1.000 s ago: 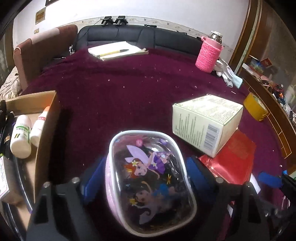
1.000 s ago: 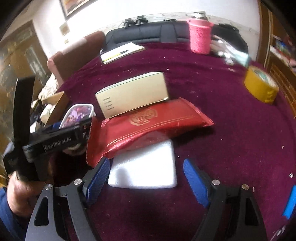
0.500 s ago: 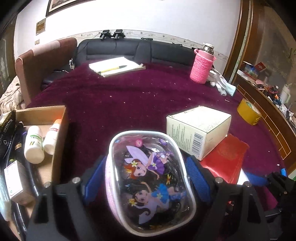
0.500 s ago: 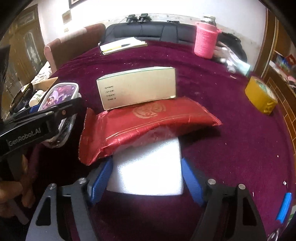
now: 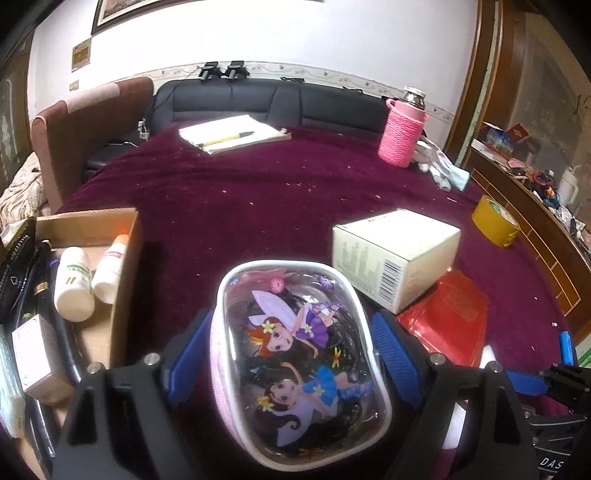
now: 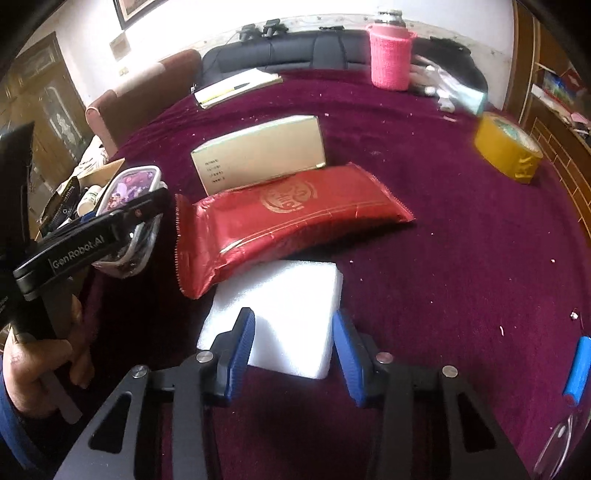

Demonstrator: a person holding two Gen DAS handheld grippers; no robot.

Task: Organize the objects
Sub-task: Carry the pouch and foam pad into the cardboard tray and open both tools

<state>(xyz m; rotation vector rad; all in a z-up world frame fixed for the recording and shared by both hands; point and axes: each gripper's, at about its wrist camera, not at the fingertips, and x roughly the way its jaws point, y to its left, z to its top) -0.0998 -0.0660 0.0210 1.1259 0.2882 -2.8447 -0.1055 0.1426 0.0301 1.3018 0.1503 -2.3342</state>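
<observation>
Closing right hand-held gripper (image 6: 293,341) on white foam block (image 6: 280,306) dead ahead on desk (image 6: 461,240), pads not clearly touching; left hand-held gripper (image 5: 291,360) clenched round fairy pouch (image 5: 295,362), beside cardboard box (image 5: 122,266)

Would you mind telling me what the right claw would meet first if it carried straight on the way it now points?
The white foam block, most likely: it already lies between the right claw fingers, which have just been closing. Beyond it lies the red packet.

A home living room: black sofa (image 5: 266,99), armchair (image 5: 85,118), framed picture (image 5: 147,9)
</observation>
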